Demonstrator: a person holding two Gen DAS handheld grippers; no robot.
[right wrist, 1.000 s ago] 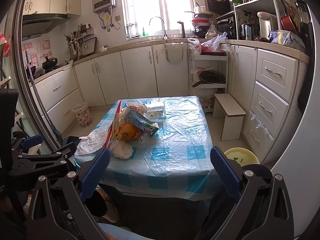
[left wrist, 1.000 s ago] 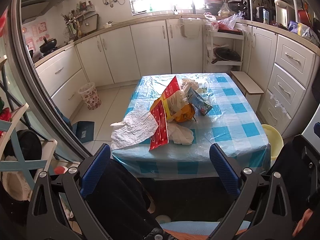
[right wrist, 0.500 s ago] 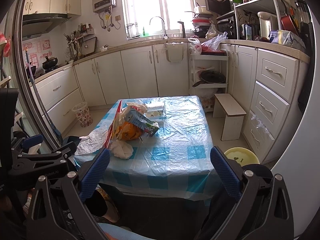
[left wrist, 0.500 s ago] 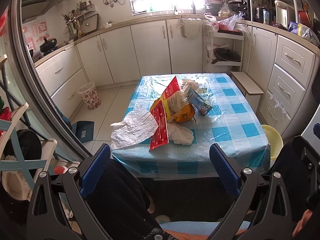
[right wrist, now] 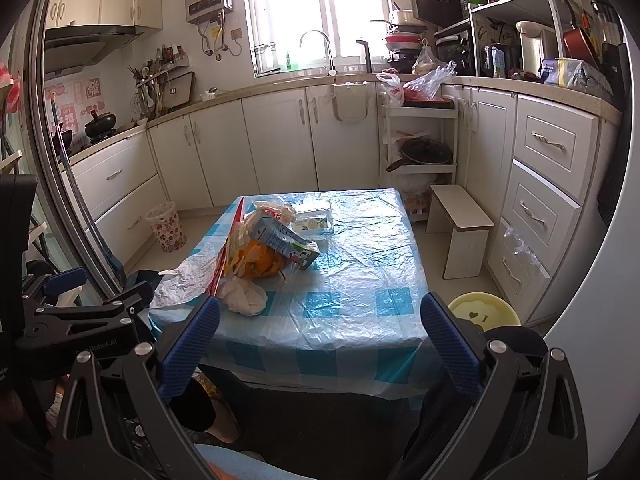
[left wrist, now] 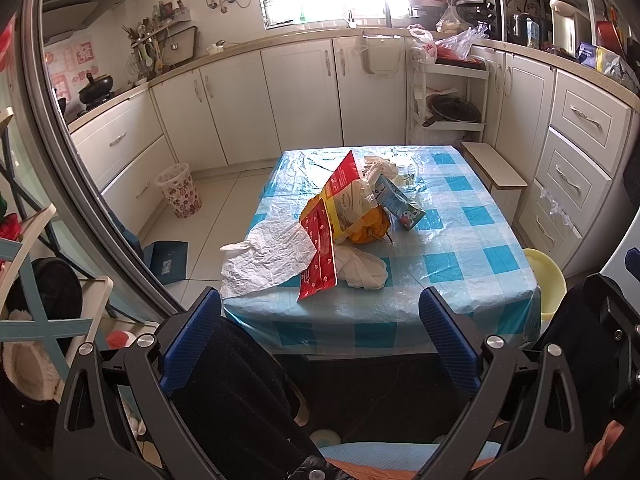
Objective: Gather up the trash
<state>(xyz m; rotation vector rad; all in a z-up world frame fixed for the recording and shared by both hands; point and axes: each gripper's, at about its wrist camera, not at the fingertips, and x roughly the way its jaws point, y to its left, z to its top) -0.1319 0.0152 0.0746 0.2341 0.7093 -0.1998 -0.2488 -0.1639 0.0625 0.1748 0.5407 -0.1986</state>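
Blue-and-white checked plastic sheeting covers the table [left wrist: 472, 240] at the centre of both views. The trash lies heaped on the left half of the tabletop: a red snack wrapper [left wrist: 322, 240] stands tilted against an orange bag [left wrist: 366, 230], a blue drink carton [left wrist: 394, 204] leans on the heap's right side, a crumpled white tissue wad [left wrist: 362, 272] sits at the near foot of the pile, and a white plastic bag [left wrist: 268, 256] spreads flat toward the table's lower-left corner, overhanging the edge. A flat tissue pack [right wrist: 314, 218] lies just behind the heap.

Left gripper [left wrist: 318, 338] — jaws wide apart, empty, held low in the frame, short of the table's near edge and well apart from the trash. Right gripper [right wrist: 320, 344] — likewise spread open, empty, below the near edge.

On the floor: a patterned wastebasket [left wrist: 178, 190] at centre left beside the white cabinets, a yellow stool [right wrist: 482, 312] at lower right beside the table, and a white step stool [right wrist: 460, 224] at right.
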